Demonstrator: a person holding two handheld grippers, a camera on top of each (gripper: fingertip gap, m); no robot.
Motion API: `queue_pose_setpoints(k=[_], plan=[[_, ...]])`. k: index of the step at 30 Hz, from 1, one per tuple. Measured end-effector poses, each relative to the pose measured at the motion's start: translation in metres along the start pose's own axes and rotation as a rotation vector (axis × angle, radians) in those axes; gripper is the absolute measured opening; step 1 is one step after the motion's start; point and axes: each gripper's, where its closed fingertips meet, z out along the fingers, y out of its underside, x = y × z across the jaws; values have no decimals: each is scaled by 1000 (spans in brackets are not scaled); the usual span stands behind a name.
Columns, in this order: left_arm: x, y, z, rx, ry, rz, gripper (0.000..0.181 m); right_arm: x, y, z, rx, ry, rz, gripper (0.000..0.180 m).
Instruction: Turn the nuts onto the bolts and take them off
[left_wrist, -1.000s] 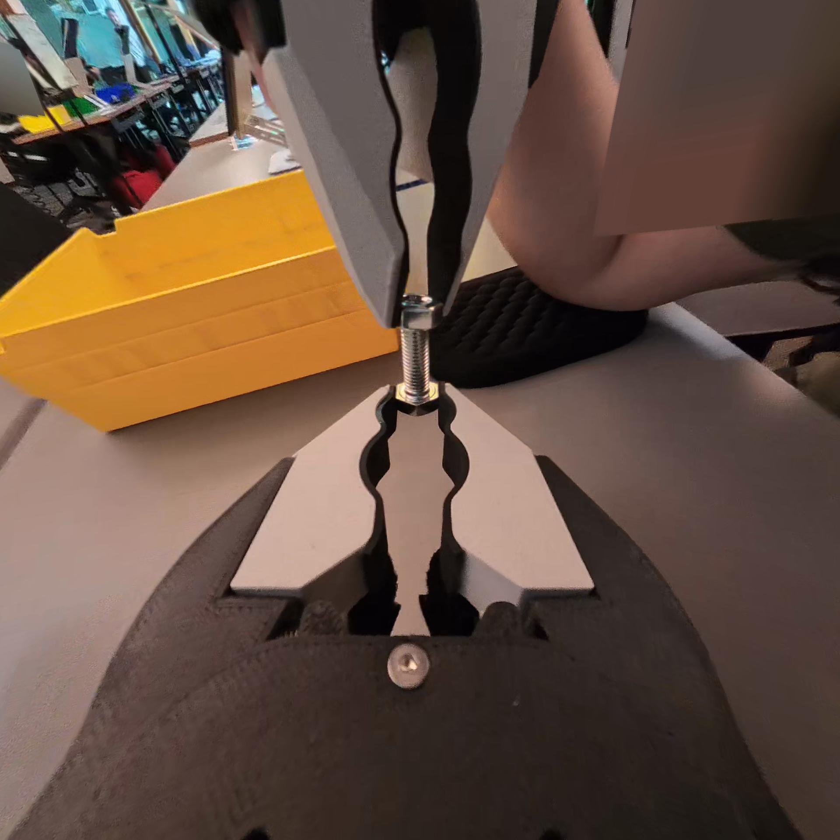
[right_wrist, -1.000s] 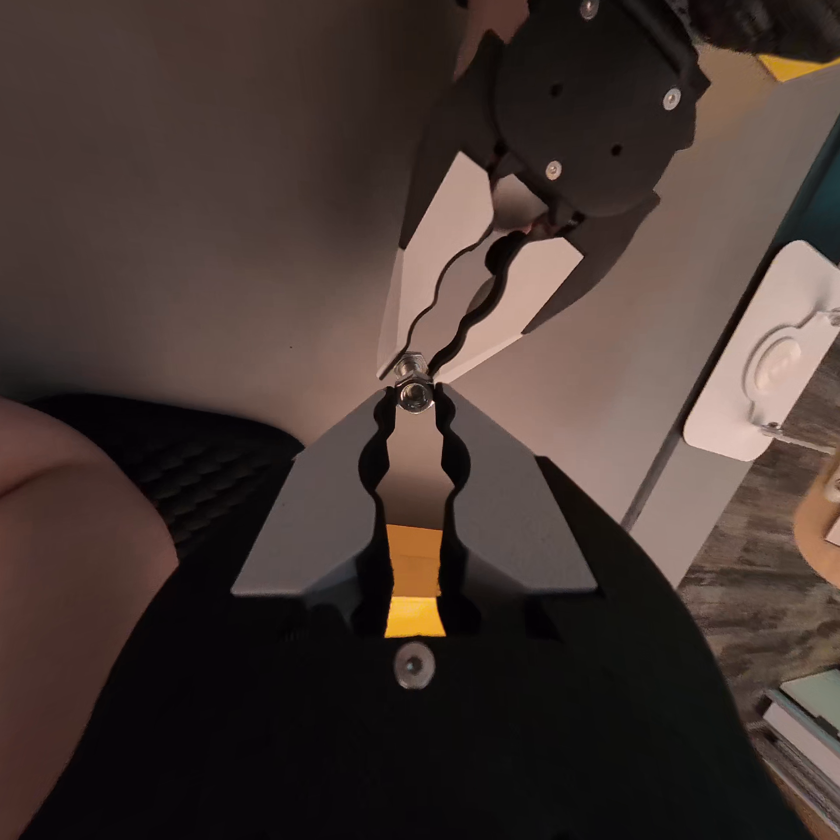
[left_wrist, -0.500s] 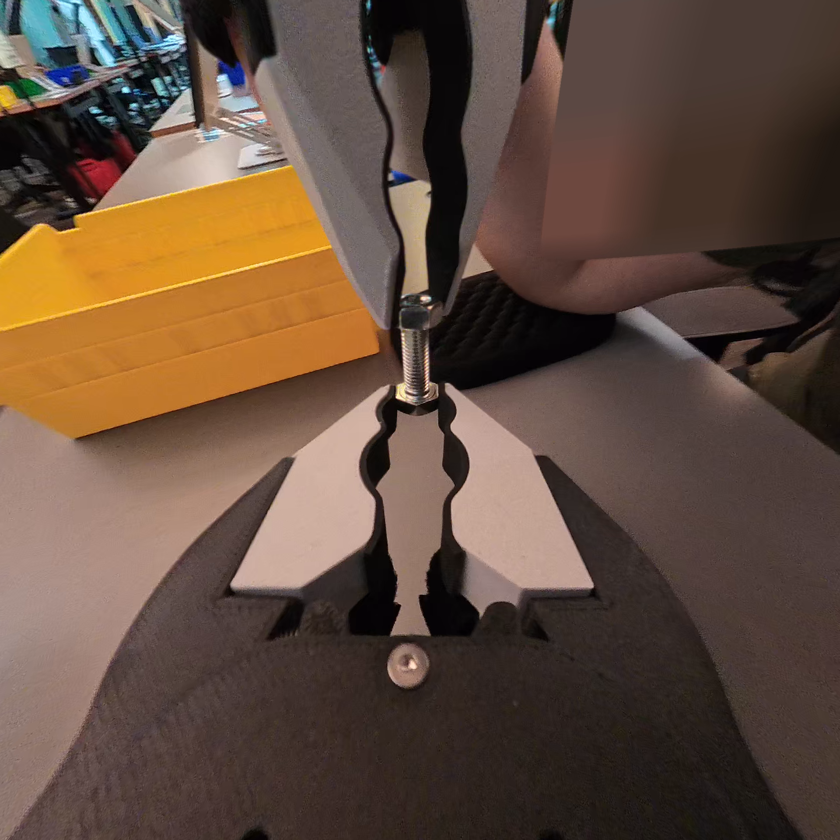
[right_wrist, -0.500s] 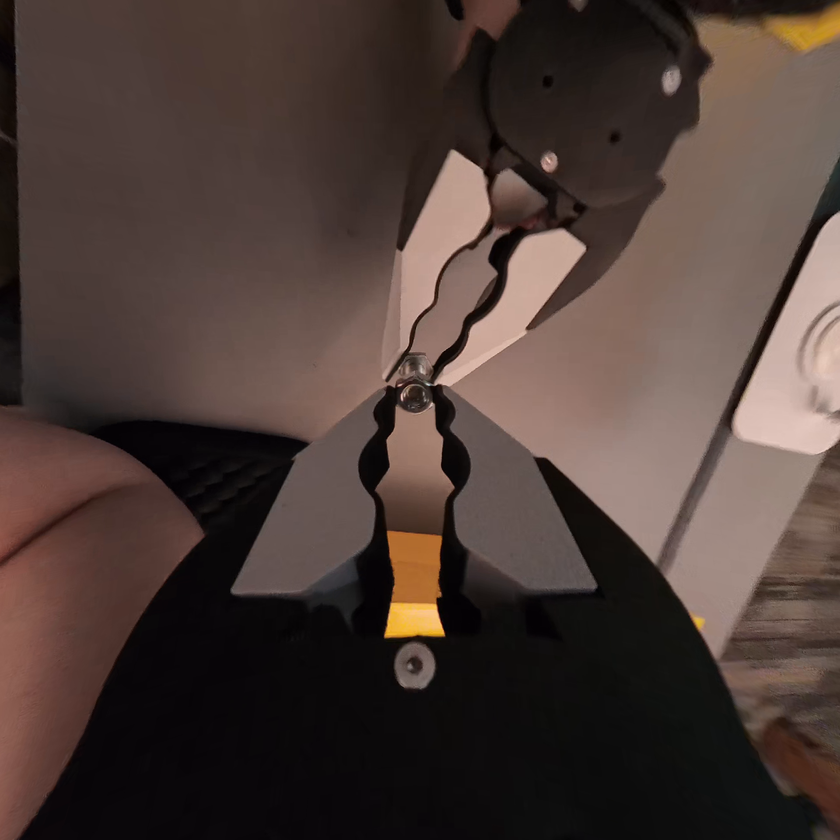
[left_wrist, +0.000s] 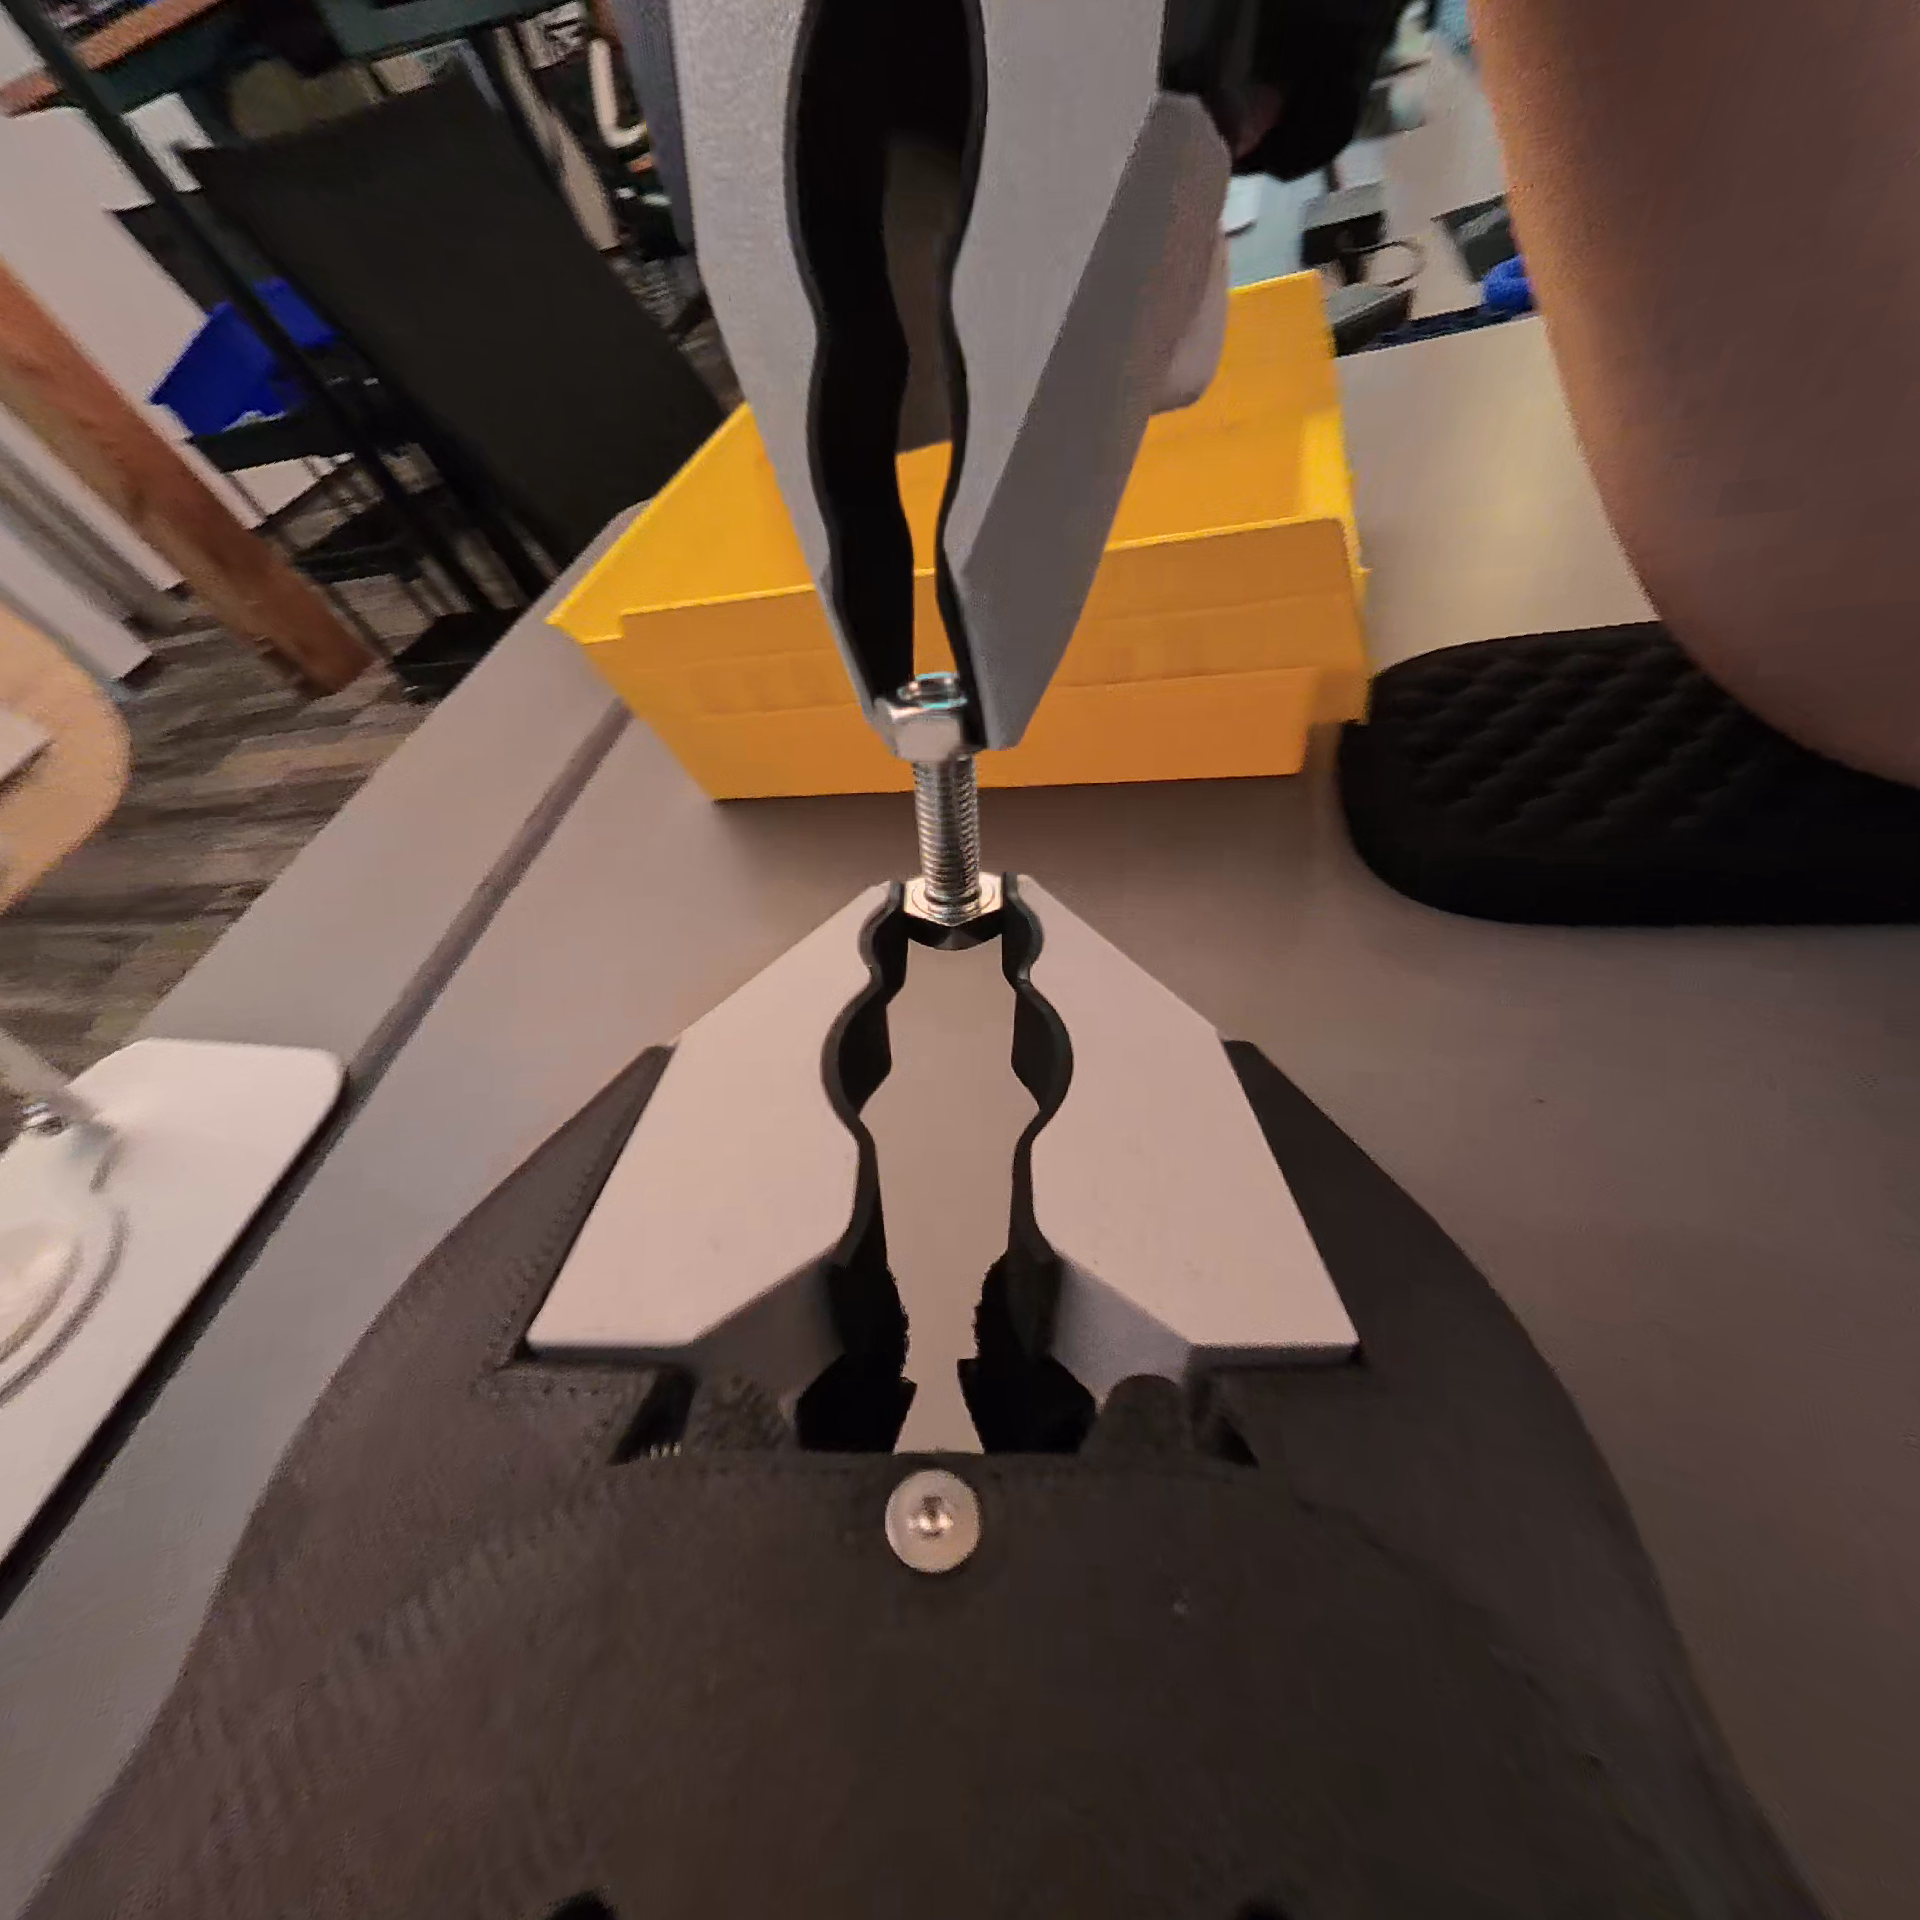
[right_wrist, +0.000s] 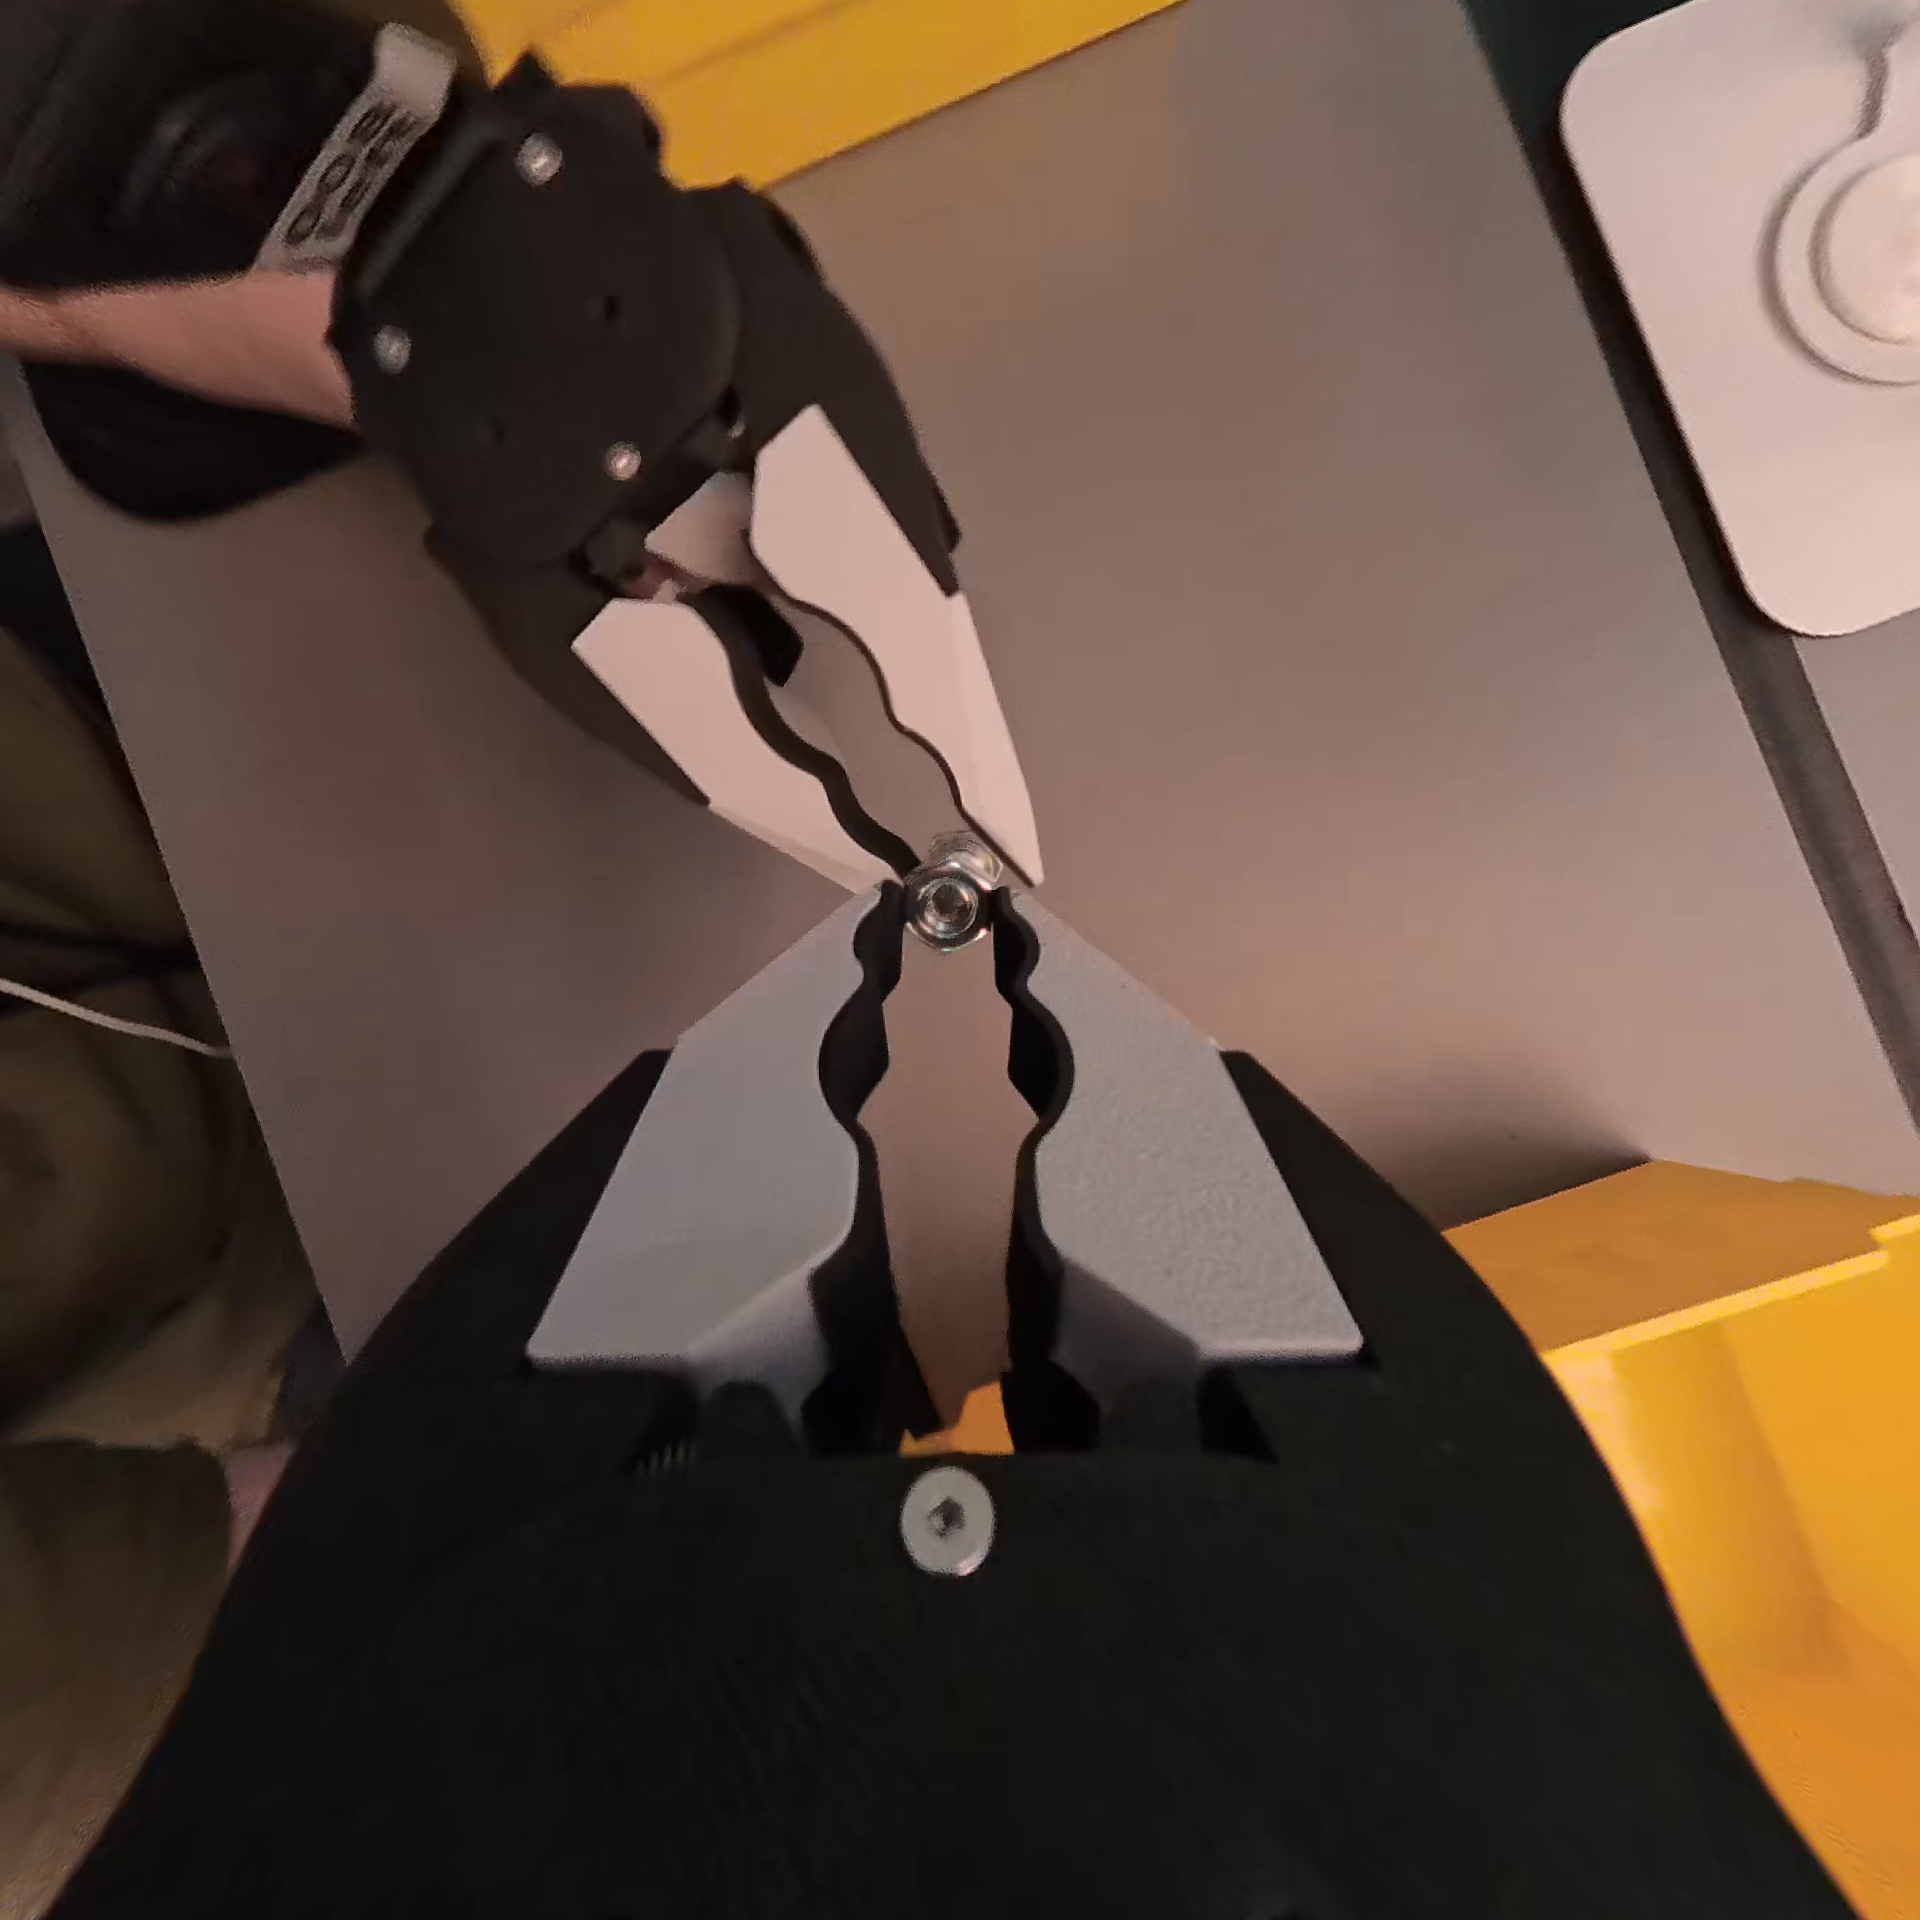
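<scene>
The left tool (left_wrist: 951, 902) is clamped on a hex nut (left_wrist: 951, 906) at its fingertips, while the right tool (left_wrist: 928, 717), coming down from directly ahead, grips the head of the bolt (left_wrist: 943, 821); both are held above the grey bench (left_wrist: 1455, 1039), in front of a yellow bin (left_wrist: 1195, 644). The bolt's threaded shank runs straight along the line between the two tool tips, its far end seated in the nut, so any further turning, on or off, appears to hinge on keeping that shared axis true. Neither hand is nearer: each tool already holds its own part.
</scene>
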Motion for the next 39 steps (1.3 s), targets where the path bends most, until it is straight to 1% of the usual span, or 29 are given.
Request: queue_pose_setpoints(k=[8, 11, 14, 17, 20, 23, 25, 27, 29, 31, 32, 33, 35, 37, 39], plan=[[-31, 15, -4, -120, -219, 76, 16, 20, -9, 14, 21, 8, 315, 16], [-35, 17, -5, -130, -243, 81, 16, 23, -12, 16, 37, -12, 360, 16], [-38, 14, -6, -102, -238, 42, 16, 23, -17, 14, 73, -27, 367, 16], [-39, 12, -8, -78, -229, 11, 16, 23, -19, 13, 79, -13, 328, 17], [-40, 12, -8, -67, -219, -20, 16, 23, -21, 11, 89, 14, 273, 27], [-44, 9, -11, -42, -208, -69, 16, 26, -29, 1, 142, 54, 187, 37], [-47, 1, -16, -10, -201, -105, 16, 34, -42, -11, 228, 136, 58, 42], [-51, -13, -26, 40, -183, -162, 16, 37, -63, -30, 380, 224, -100, 49], [-54, -29, -37, 85, -161, -211, 16, 31, -82, -48, 548, 247, -201, 51], [-56, -47, -51, 125, -141, -235, 16, 19, -94, -58, 660, 184, -220, 63], [-57, -54, -57, 138, -132, -237, 16, 13, -97, -58, 683, 138, -214, 71], [-58, -61, -63, 145, -131, -233, 16, 9, -100, -59, 704, 102, -209, 76], [-61, -71, -76, 159, -149, -211, 16, 2, -111, -63, 779, 69, -206, 75], [-67, -79, -87, 170, -177, -191, 16, -11, -127, -72, 892, 31, -222, 75], [-72, -85, -97, 187, -195, -194, 16, -24, -140, -83, 1006, -4, -228, 69]])
